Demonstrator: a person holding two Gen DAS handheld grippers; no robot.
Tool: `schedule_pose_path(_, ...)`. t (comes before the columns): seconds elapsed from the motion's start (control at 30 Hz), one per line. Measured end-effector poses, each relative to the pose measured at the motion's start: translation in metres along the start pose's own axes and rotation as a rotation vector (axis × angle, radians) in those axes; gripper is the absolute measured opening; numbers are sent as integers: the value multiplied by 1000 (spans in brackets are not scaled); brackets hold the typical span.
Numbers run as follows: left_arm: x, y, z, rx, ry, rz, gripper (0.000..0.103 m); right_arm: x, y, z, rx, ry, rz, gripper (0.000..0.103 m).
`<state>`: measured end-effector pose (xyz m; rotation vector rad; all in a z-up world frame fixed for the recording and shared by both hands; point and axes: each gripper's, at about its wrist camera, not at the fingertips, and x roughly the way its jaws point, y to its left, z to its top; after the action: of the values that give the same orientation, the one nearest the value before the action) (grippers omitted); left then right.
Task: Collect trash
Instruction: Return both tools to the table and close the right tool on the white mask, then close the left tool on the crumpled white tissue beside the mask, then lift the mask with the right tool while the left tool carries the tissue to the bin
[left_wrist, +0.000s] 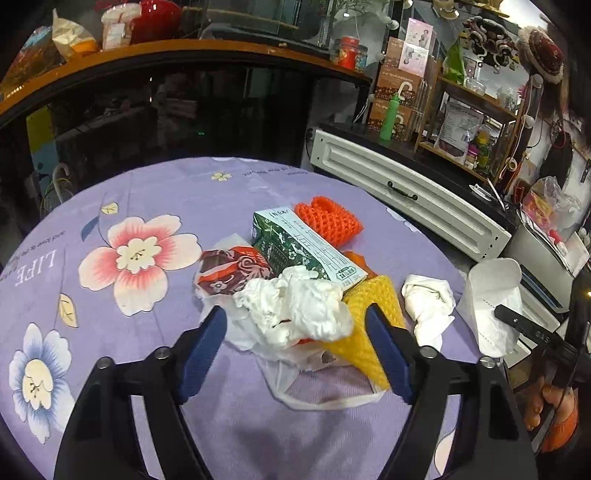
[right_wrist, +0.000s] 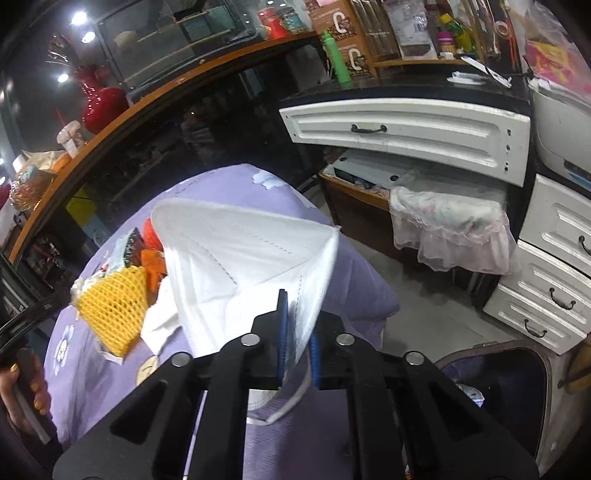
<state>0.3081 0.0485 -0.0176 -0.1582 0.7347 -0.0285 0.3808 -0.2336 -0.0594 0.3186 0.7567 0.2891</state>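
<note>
Closest in, the right gripper (right_wrist: 297, 332) has its blue pads clamped tight on the lower edge of a white folded face mask (right_wrist: 243, 251), which stands lifted over the right edge of the round table with the purple flowered cloth (left_wrist: 122, 192); a white ear loop dangles below the jaws. The left gripper (left_wrist: 295, 325) hangs with its jaws part open either side of a crumpled white tissue wad (left_wrist: 295, 306), not pressing it, and its right finger lies against a yellow foam net sleeve (left_wrist: 369, 325). Just right of that sits a smaller crumpled white tissue (left_wrist: 428, 302). Behind the wad lie a red-and-brown snack wrapper (left_wrist: 229, 269) and a green-and-white carton (left_wrist: 306, 247), then an orange foam net (left_wrist: 332, 218) farthest toward the table's middle.
</note>
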Motion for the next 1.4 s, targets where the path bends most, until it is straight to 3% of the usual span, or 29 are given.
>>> schedule_pose_path(0.13, 18, 5, 5, -28, 33, -8, 50, -8, 6, 0, -10, -8, 15, 8)
schedule_pose_path(0.2, 23, 10, 6, -59, 45, -27, 28, -12, 9, 0, -21, -11, 15, 8)
schedule_pose_path(0.27, 21, 14, 3, -96, 52, -58, 25, -16, 12, 0, -22, -16, 26, 8)
schedule_pose_path(0.37, 11, 14, 0, -89, 28, -43, 18, -22, 16, 1, -34, -28, 26, 8)
schedule_pose_path(0.73, -47, 25, -14, -115, -70, -19, 13, -65, 51, -9, -147, -82, 46, 8)
schedule_pose_path(0.93, -78, 22, -31, -119, -97, -47, 12, -90, 64, -23, -189, -92, 54, 6)
schedule_pose_path(1.2, -108, -7, -50, -61, -125, -108, 12, -126, 66, -43, -218, -109, 44, 4)
schedule_pose_path(1.4, -118, -52, -60, 20, -123, -196, 12, -155, 48, -57, -208, -127, 7, 4)
